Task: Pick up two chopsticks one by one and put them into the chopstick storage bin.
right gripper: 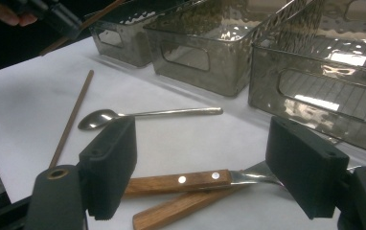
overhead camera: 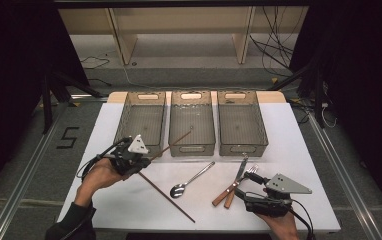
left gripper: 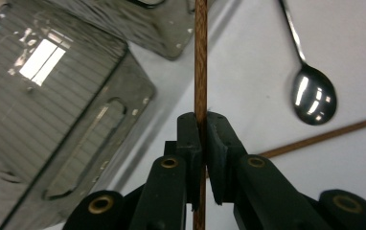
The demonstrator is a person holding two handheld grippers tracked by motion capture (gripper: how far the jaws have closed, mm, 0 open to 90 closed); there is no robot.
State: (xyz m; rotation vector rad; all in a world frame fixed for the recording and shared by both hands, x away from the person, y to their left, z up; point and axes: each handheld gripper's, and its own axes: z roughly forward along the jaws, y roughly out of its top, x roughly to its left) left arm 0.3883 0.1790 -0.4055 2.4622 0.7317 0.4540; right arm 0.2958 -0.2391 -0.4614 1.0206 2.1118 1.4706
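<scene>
Three grey bins point(overhead camera: 192, 122) on white table point(overhead camera: 104, 200), dark room, wooden shelving point(overhead camera: 179, 30) behind

A single readable sign: a black figure "5" point(overhead camera: 67, 137), marked on the grey floor to the left of the white table point(overhead camera: 299, 150), beside its far left corner. No other text, label or brand is legible.

We see a thin brown chopstick point(left gripper: 200, 72) pinched near one end, lifted off the table and slanting up over the front edge of the middle bin. Its twin point(overhead camera: 167, 196) lies flat, diagonal beside the spoon.
</scene>
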